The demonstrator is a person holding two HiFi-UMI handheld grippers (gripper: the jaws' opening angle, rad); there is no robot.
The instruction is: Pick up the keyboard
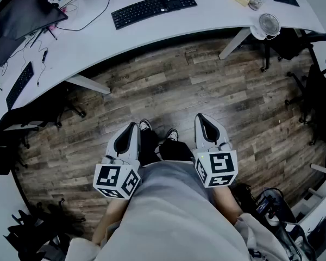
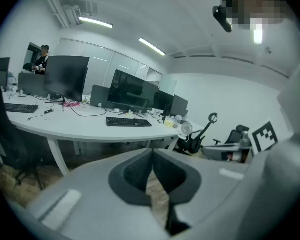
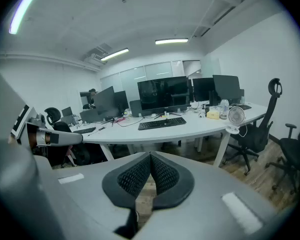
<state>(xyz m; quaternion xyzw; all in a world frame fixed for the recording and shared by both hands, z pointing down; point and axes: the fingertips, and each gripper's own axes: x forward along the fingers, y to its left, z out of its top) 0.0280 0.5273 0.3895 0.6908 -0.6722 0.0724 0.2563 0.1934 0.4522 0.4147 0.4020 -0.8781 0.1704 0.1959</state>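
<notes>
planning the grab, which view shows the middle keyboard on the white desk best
The head view: it looks down on the keyboard, showing its whole top and outline. Both gripper views show it only far off at a shallow angle, as a thin dark strip.

Left tool (image 1: pixel 135 125), right tool (image 1: pixel 201 116): grey (black-white marker cubes (image 1: pixel 117 181)).

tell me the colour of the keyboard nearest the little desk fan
The keyboard is black, on a white desk; the head view shows it best.
</notes>
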